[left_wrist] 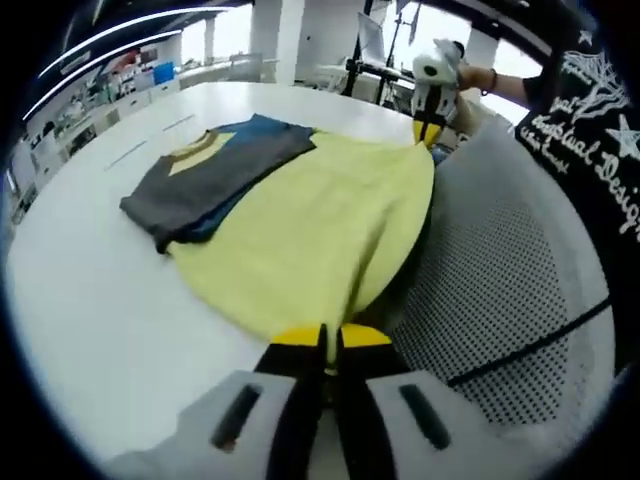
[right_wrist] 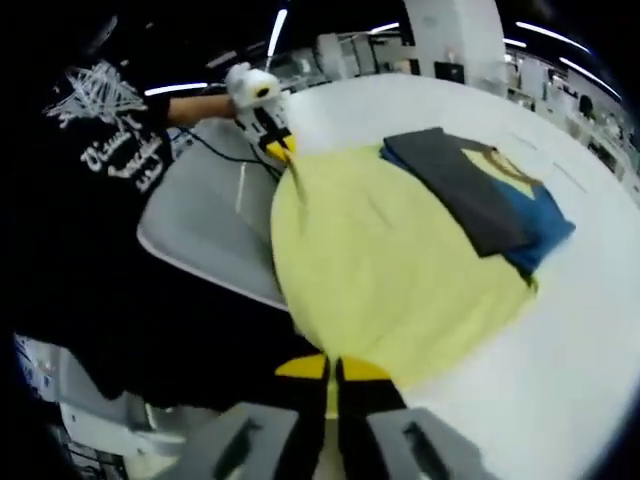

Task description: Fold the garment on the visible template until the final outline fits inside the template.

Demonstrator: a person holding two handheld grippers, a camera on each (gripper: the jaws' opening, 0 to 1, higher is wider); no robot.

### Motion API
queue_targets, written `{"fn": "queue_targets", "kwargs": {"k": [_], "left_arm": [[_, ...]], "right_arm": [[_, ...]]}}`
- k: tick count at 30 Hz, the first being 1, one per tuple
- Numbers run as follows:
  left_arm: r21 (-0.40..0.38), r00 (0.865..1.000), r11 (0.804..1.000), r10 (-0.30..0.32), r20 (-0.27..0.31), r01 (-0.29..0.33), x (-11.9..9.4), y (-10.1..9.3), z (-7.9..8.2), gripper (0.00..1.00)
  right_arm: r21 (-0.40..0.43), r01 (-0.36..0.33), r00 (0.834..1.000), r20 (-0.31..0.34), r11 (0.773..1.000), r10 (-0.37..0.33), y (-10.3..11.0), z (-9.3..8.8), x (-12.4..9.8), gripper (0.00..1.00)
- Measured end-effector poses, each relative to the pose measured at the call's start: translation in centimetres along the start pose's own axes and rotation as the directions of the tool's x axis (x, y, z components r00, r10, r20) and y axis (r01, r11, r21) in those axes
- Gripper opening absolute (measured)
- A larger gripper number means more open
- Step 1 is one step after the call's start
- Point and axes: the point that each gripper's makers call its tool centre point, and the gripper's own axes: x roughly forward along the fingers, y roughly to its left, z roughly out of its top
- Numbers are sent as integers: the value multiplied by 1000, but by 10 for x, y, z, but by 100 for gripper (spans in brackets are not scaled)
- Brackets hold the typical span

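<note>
A garment lies on the white table [left_wrist: 90,300]: a broad yellow part [left_wrist: 310,230] [right_wrist: 390,260] with a grey and blue part [left_wrist: 215,175] [right_wrist: 480,195] folded over it at the far side. My left gripper [left_wrist: 330,345] is shut on the yellow edge nearest me; the right gripper view shows it at the upper left [right_wrist: 280,150], held by a hand. My right gripper [right_wrist: 332,372] is shut on the opposite end of that same edge, and the left gripper view shows it at the top right [left_wrist: 428,128]. The yellow cloth hangs stretched between them.
A grey perforated panel [left_wrist: 500,300] [right_wrist: 200,220] lies beside the garment, just off the table's near edge. A person in a black printed shirt [left_wrist: 590,110] [right_wrist: 100,140] stands behind it. Shelves and equipment line the far side of the room.
</note>
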Motion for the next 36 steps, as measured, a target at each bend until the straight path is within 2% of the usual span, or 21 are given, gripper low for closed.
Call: {"fn": "queue_targets", "kwargs": {"k": [3, 8, 14, 17, 21, 25, 28, 30, 36], "left_arm": [[3, 1000, 1000, 2, 5, -2, -3, 4, 3, 1], [8, 999, 1000, 27, 36, -27, -13, 15, 21, 1], [7, 993, 996, 82, 86, -83, -25, 37, 47, 1], [6, 989, 995, 103, 108, -104, -30, 46, 59, 1], [-1, 982, 991, 131, 135, -132, -34, 59, 73, 1], [-24, 968, 983, 185, 171, -184, -40, 78, 91, 1], [-115, 952, 967, 247, 179, -229, -43, 96, 99, 1], [-128, 943, 963, 259, 208, -236, -42, 98, 113, 1], [-137, 928, 952, 299, 225, -273, -42, 113, 131, 1]], "right_arm": [[-13, 10, 1000, 5, 1000, -10, -8, 1, -5, 0], [-40, 64, 998, 28, 997, -63, -23, 12, -16, 0], [-74, 183, 981, 86, 980, -176, -54, 34, -37, 0], [-85, 226, 970, 108, 970, -217, -63, 45, -46, 0], [-105, 294, 950, 140, 950, -278, -80, 61, -59, 0], [-117, 345, 930, 174, 931, -323, -96, 77, -70, 0], [-122, 382, 912, 208, 916, -352, -105, 91, -77, 0], [-123, 399, 904, 216, 908, -368, -112, 96, -79, 0], [-132, 479, 864, 245, 868, -440, -130, 115, -90, 0]]}}
